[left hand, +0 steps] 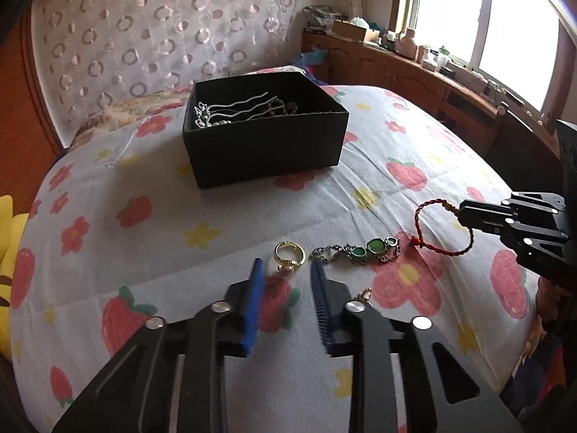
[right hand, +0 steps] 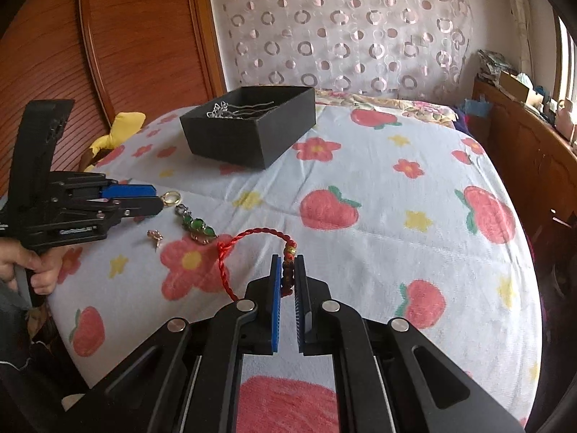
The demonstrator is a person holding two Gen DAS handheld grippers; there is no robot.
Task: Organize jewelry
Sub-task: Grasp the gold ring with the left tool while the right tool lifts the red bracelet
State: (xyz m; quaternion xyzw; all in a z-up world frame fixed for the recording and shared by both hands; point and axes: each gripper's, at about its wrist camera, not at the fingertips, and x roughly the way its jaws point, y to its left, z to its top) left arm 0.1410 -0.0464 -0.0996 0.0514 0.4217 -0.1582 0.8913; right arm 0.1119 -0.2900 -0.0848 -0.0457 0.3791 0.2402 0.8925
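A black box (left hand: 267, 151) (right hand: 252, 133) on the bed holds silver hairpins (left hand: 230, 108) and dark beads. My left gripper (left hand: 286, 267) is open, its fingers either side of a gold ring (left hand: 288, 254) (right hand: 171, 197) on the sheet. Next to it lies a green-stone bracelet (left hand: 364, 249) (right hand: 198, 227). A small rose-gold piece (left hand: 364, 294) (right hand: 155, 236) lies close by. My right gripper (right hand: 288, 263) (left hand: 465, 214) is shut on the beaded knot of a red cord bracelet (right hand: 252, 249) (left hand: 432, 227), held just above the sheet.
The bed has a strawberry and flower sheet (right hand: 396, 216). A yellow plush (right hand: 119, 130) lies at the left edge. A wooden sideboard (left hand: 450, 86) with clutter stands under the window. A wooden headboard (right hand: 126, 36) is at the far left.
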